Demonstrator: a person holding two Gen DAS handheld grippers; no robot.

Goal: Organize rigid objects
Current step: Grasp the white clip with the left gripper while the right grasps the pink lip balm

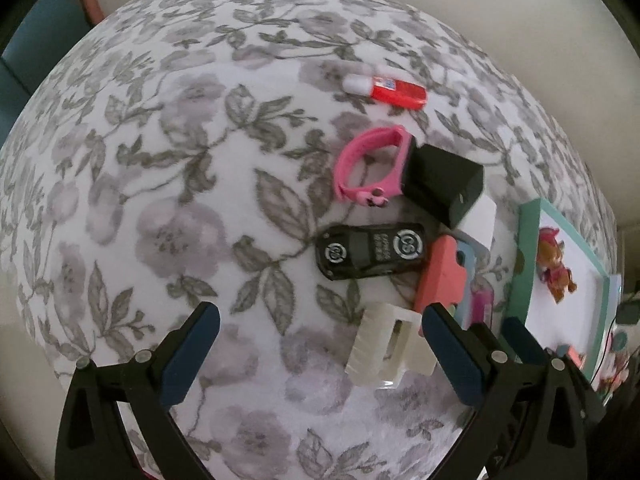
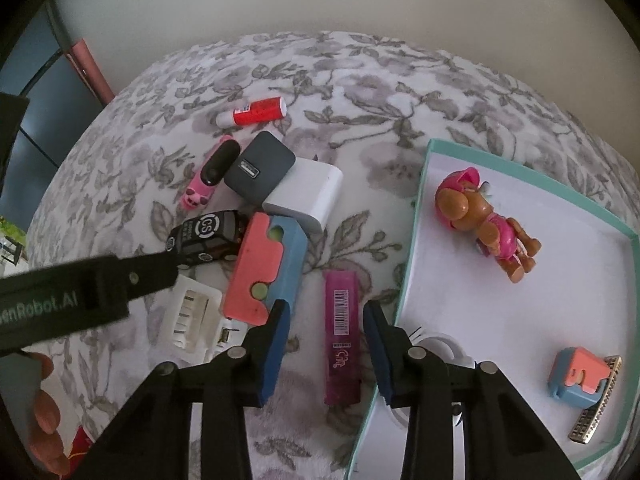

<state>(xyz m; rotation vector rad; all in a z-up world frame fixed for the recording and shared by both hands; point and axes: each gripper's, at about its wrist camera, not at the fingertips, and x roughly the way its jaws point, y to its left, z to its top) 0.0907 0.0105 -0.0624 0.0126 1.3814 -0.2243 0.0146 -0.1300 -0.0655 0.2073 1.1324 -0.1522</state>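
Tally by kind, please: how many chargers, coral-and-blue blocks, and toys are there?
Chargers: 2, grey charger and white charger.
Coral-and-blue blocks: 2, large block and small block.
Toys: 2, car and pup.
Total: 6.

A red glue stick (image 2: 253,112) lies flat, apart from a cluster: a pink band (image 2: 208,176), a dark charger (image 2: 260,172) leaning on a white one (image 2: 310,196), a black car (image 2: 206,236), a coral-and-blue block (image 2: 264,264) and a white clip (image 2: 192,316). A magenta bar (image 2: 342,336) lies beside the teal tray (image 2: 414,248), which holds a pup figure (image 2: 484,220), a small block (image 2: 578,376) and a comb piece (image 2: 596,400).
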